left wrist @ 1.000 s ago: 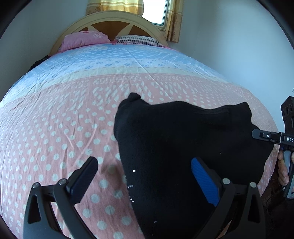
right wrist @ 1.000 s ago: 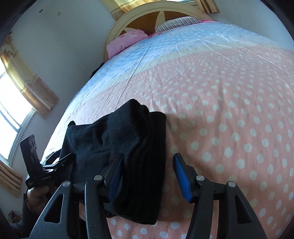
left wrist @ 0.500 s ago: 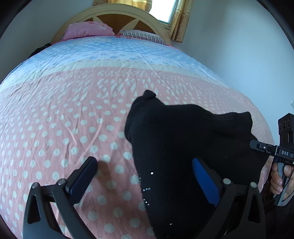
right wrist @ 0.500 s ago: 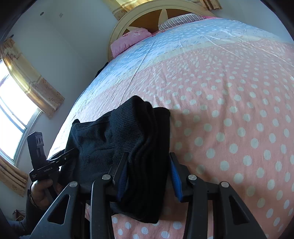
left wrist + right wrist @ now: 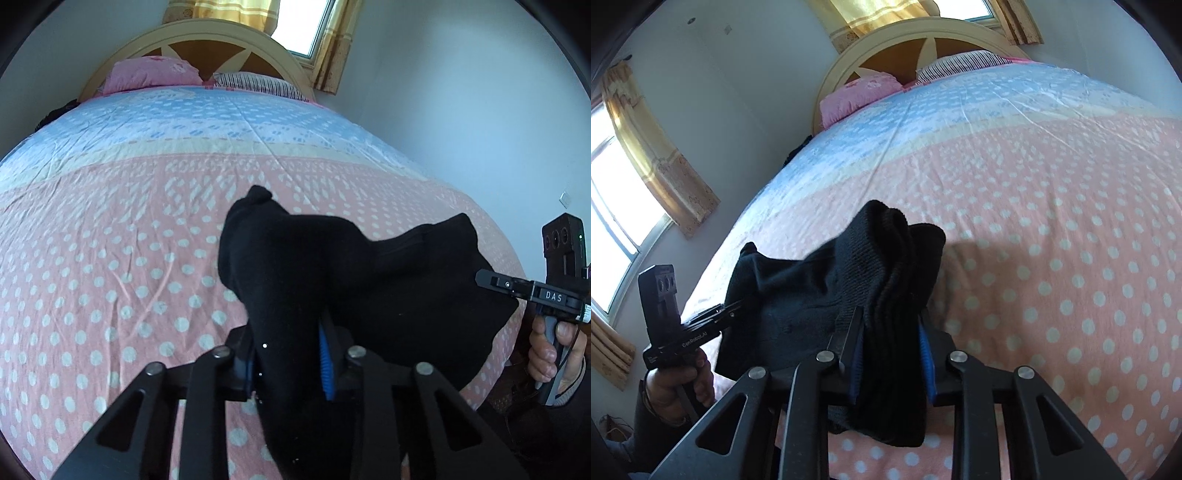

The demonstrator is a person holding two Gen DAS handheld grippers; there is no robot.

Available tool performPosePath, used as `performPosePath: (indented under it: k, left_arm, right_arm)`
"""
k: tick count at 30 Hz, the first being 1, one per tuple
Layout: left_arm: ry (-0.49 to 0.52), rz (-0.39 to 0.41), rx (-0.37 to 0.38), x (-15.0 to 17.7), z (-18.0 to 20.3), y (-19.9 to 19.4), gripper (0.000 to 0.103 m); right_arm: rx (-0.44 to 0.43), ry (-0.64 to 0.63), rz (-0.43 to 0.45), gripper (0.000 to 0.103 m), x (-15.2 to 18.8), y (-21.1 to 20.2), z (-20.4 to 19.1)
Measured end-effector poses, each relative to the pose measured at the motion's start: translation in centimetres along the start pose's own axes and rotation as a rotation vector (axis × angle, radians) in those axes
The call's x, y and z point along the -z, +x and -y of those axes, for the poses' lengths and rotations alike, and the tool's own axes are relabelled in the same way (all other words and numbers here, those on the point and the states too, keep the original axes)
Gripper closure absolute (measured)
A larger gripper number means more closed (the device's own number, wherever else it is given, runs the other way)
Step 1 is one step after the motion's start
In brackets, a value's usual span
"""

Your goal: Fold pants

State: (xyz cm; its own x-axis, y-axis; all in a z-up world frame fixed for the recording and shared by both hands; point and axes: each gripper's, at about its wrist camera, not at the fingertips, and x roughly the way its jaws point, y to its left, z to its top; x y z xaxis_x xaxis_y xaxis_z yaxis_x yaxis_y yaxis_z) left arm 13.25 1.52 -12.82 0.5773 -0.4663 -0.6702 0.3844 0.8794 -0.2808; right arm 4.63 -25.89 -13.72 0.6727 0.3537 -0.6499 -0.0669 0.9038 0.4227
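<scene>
The bed fills both of my views, covered by a quilt that is pink with white dots near me and blue toward the headboard. A pink pillow and a striped pillow lie against the headboard. Curtains hang at the windows.

The black pants lie bunched at the near edge of the quilt, folded into several layers, with one end rising as a peak toward the headboard.

My left gripper is closed on one thick fold of the pants; the fabric fills the gap between its blue pads. My right gripper is likewise clamped on a stacked, ribbed fold of the pants, cloth pressed between both fingers.

In the left wrist view the right hand grips its handle beyond the pants. In the right wrist view the left hand holds its handle beside the bed edge.
</scene>
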Motion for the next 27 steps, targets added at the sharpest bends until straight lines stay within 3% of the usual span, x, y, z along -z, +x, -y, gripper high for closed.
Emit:
performPosePath:
  k: [7,18,27]
  left_arm:
    - [0.022,0.059,0.002,-0.5,-0.5,-3.1,0.079]
    - [0.006,0.127,-0.165,-1.7,-6.0,-8.1,0.079]
    - [-0.064,0.156,-0.278,-0.7,-11.3,-11.4,0.079]
  right_arm:
    - [-0.033,-0.065,0.000,0.077,-3.0,0.2,-2.6]
    - [-0.120,-0.235,-0.044,0.077,-7.9,6.3,-11.1]
    - [-0.197,-0.291,-0.106,0.077,-9.1,12.9,-17.7]
